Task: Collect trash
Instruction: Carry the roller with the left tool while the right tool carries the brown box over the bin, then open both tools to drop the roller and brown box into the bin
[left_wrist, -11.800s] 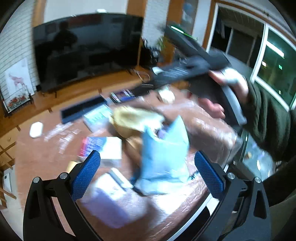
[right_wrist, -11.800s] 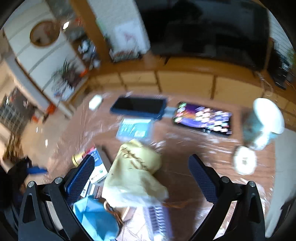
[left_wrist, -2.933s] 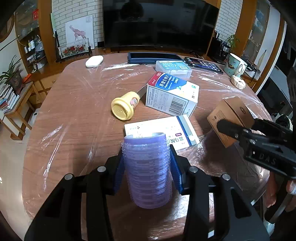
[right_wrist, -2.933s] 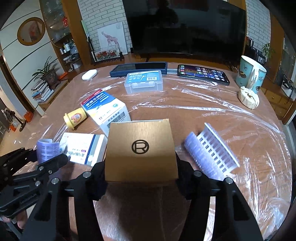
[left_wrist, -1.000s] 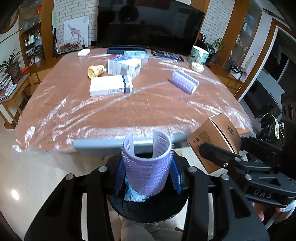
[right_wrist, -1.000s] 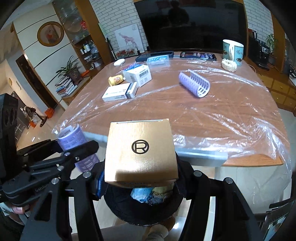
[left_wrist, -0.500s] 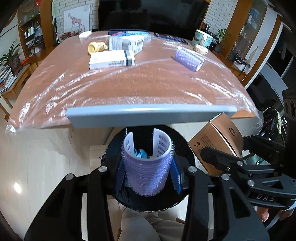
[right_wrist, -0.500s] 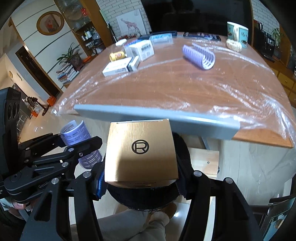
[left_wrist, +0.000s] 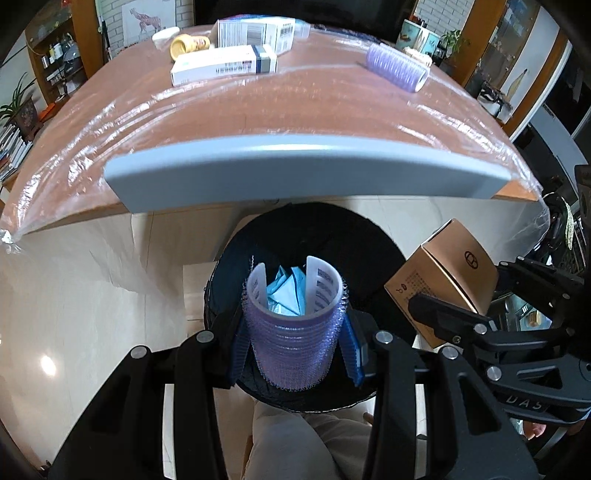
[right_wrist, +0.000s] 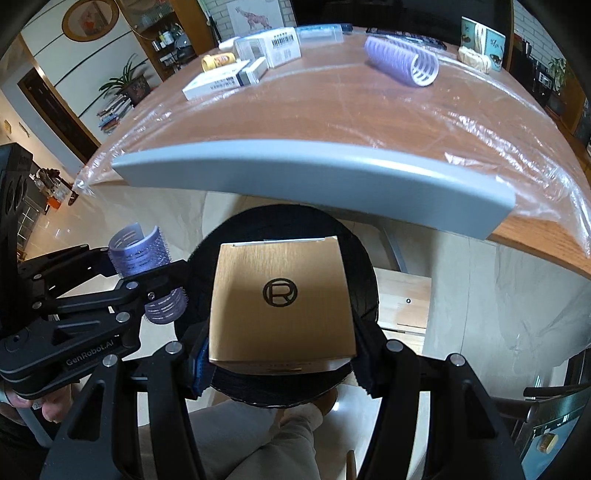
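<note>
Grippers both loaded over black bin (left_wrist: 380, 243) just below: left gripper (left_wrist: 295, 350) clamped on purple hair roller (left_wrist: 291, 343), right gripper (right_wrist: 280, 363) clamped on brown box (right_wrist: 280, 299); best centred above opening, then parted so neither catches rim

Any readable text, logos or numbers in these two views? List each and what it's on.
"GenRobot.AI": left gripper body.
"DAS": right gripper body; further letters hidden.
Circled "R" logo: brown box.
Small print on the brown box side, white boxes and their barcodes: too small to read.
</note>
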